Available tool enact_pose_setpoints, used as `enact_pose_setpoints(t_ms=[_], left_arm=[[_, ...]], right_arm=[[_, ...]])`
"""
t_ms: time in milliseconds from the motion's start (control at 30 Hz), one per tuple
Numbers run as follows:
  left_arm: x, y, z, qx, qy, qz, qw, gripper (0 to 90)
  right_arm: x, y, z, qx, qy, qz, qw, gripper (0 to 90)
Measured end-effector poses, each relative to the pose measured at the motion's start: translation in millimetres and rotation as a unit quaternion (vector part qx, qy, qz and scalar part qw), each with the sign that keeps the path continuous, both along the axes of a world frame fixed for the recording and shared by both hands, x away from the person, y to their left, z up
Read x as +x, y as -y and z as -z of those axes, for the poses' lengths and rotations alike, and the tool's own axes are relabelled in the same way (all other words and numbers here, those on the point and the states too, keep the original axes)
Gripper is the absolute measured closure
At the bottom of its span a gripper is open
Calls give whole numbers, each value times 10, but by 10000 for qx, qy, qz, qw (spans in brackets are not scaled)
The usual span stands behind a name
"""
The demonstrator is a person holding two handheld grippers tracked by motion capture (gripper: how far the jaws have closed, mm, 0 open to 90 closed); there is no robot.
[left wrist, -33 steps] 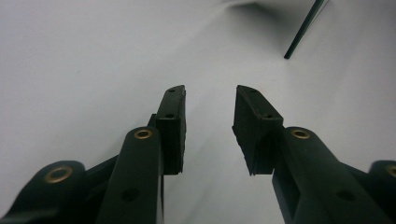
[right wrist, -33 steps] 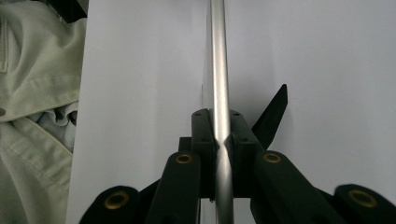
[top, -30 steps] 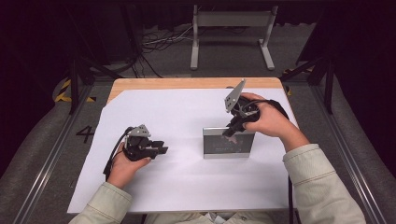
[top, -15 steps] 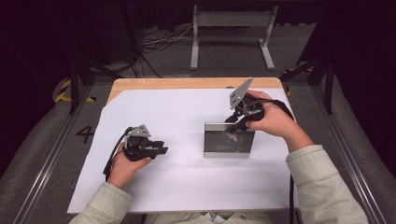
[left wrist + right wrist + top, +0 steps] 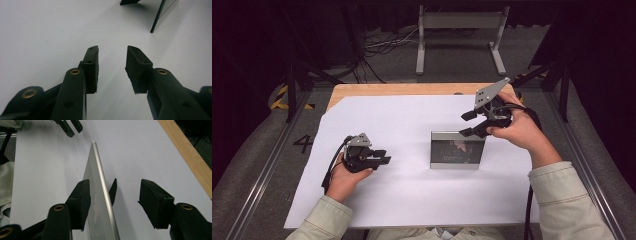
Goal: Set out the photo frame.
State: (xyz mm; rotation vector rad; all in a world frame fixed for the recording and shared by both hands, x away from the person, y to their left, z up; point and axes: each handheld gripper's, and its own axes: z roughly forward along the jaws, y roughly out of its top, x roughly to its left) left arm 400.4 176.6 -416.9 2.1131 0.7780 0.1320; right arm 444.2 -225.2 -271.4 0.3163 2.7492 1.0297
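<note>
**Two grippers open, silver frame standing between the right one's jaws**

Two hand-held grippers sit over a white sheet [image 5: 412, 200] that covers most of a wooden table [image 5: 402, 89]. A silver picture frame [image 5: 457, 149] stands upright on the sheet, right of centre, its dark glass facing the person.

The right gripper [image 5: 471, 123] hovers at the frame's top right corner with its jaws spread wide. In the right gripper view the frame's thin metal top edge [image 5: 101, 180] runs away from the camera between the two jaws, closer to the left one; whether that jaw touches the frame cannot be told. A black stand leg [image 5: 113, 190] shows behind the frame.

The left gripper [image 5: 381, 157] rests low on the sheet, well apart from the frame, jaws parted and holding nothing. In its own view the frame's edge [image 5: 157, 17] shows far off at the upper right.
</note>
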Motion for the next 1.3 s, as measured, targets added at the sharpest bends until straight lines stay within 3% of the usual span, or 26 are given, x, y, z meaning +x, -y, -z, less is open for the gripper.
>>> enact_pose_setpoints(t_ms=[267, 633, 1300], left_arm=[[-6, -14, -11, -15, 67, -32, 10000, 598], [6, -30, -13, -65, 86, -123, 9999, 580], [11, -63, -30, -19, 243, -171, 9996, 584]], right_arm=[[-124, 273, -78, 306, 106, 294, 9990, 391], [-203, 671, -91, 608, 80, 642, 9960, 385], [-279, 1072, 209, 882, -32, 1088, 9901, 374]])
